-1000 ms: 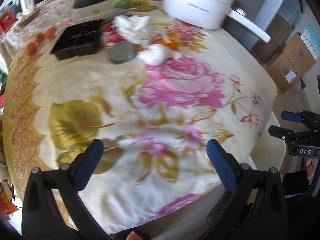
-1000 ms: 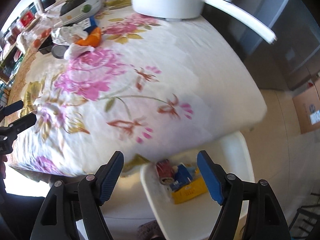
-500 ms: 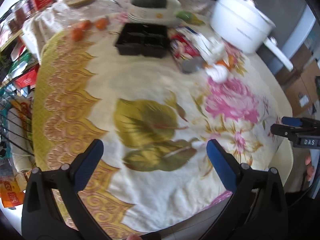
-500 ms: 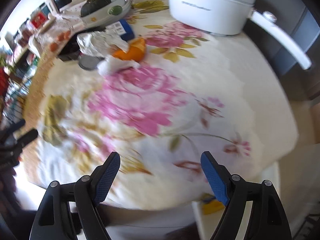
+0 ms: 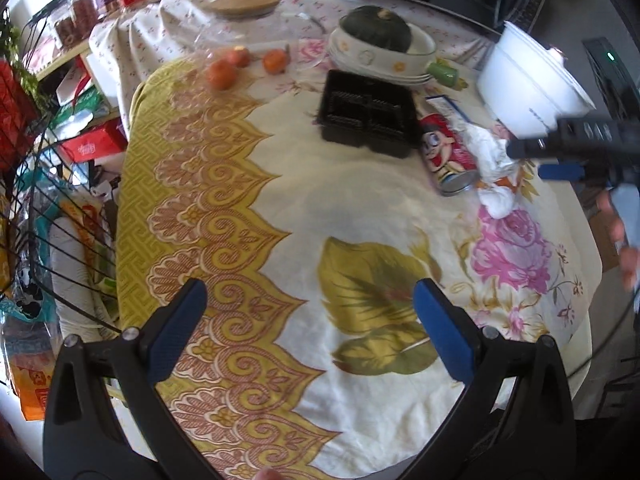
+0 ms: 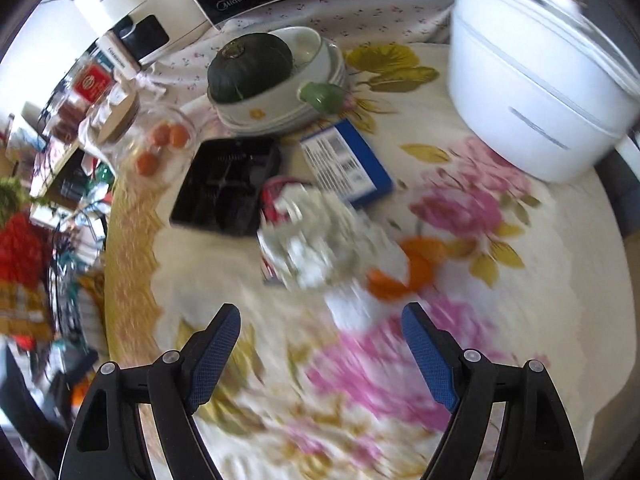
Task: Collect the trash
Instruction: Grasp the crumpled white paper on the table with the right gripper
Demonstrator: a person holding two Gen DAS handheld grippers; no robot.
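Note:
Trash lies in a cluster on the flowered tablecloth: a black plastic tray [image 5: 368, 116] [image 6: 228, 192], a red cartoon can [image 5: 450, 158] on its side, crumpled white paper [image 5: 494, 160] [image 6: 320, 240], orange peel [image 6: 404, 268] and a blue box [image 6: 346, 164]. My left gripper [image 5: 310, 330] is open and empty over the near side of the table. My right gripper [image 6: 320, 354] is open and empty, close in front of the crumpled paper; it also shows in the left wrist view [image 5: 560, 160] at the right.
A white pot [image 6: 532, 92] [image 5: 528, 88] stands at the back right. Stacked bowls hold a dark green squash [image 6: 250, 66] [image 5: 376, 32]. Small oranges [image 5: 222, 74] lie at the back left. A wire basket [image 5: 48, 220] with clutter is left of the table.
Both grippers have moved toward the trash cluster. The right one has left the white bin beside the table and now faces the crumpled paper. Both stay open.

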